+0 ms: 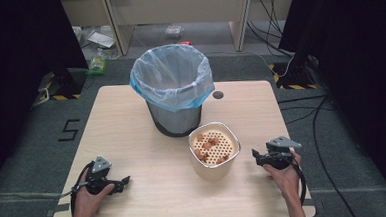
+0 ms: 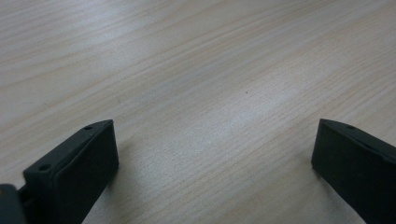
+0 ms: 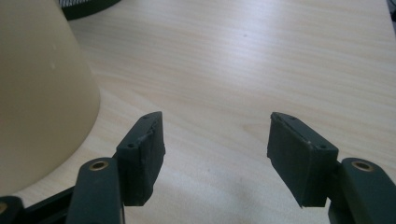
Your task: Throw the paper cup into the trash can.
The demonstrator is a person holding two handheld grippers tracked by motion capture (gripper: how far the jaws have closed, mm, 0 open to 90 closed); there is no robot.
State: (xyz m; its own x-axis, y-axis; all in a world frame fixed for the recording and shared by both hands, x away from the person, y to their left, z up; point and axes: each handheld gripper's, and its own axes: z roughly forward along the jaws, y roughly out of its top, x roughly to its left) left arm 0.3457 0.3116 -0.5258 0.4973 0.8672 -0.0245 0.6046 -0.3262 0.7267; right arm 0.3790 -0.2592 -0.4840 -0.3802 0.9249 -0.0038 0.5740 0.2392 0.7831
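Tabletop with the cream container (image 1: 214, 156) as landmark, read left to right. Well to the container's left, near the table's (image 1: 132, 141) front edge, the left gripper (image 1: 126, 181) rests low over bare wood, its jaws wide apart with nothing between them. Behind the container stands a grey bin (image 1: 172, 89) lined with a pale blue bag. The container itself, near the table's middle, holds a perforated insert (image 1: 213, 146) with small brown pieces (image 1: 206, 145) lying on it. Just to its right, the right gripper (image 1: 255, 155) points toward it, jaws spread and empty; in the right gripper view the container's smooth flaring wall lies beside the left jaw, apart from it. The container looks light, rigid and somewhat slippery; its loose contents would spill if tilted. A grasp across the rim wall seems soundest.
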